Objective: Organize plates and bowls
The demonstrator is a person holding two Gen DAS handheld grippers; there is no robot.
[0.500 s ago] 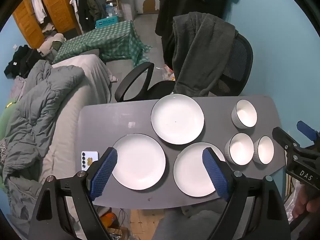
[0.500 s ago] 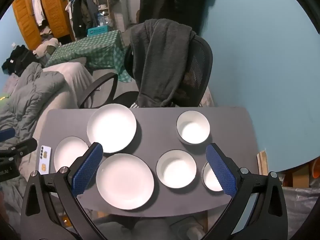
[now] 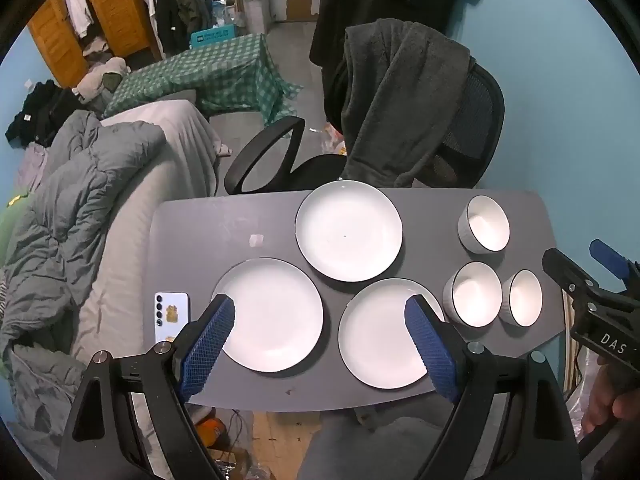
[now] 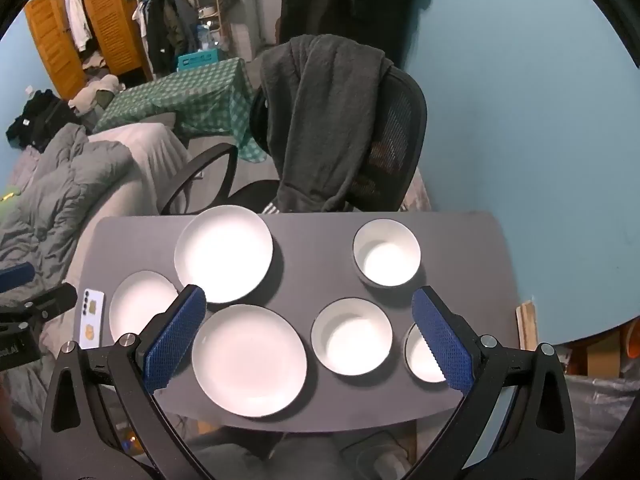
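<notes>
Three white plates lie on the grey table (image 3: 208,236): one at the far middle (image 3: 349,230), one near left (image 3: 272,314), one near middle (image 3: 386,334). Three white bowls stand at the right: far (image 3: 484,222), near (image 3: 474,294), and nearest the right edge (image 3: 522,298). In the right wrist view the plates (image 4: 224,254) (image 4: 140,306) (image 4: 248,360) and bowls (image 4: 387,252) (image 4: 352,336) (image 4: 424,354) show too. My left gripper (image 3: 320,340) is open and empty above the near plates. My right gripper (image 4: 308,330) is open and empty above the near bowls.
A white phone (image 3: 171,316) lies at the table's left edge. An office chair (image 3: 460,128) draped with a dark fleece stands behind the table. A bed with a grey duvet (image 3: 68,200) is at the left. A blue wall is at the right.
Both grippers have shifted only slightly; the plates and bowls have not moved.
</notes>
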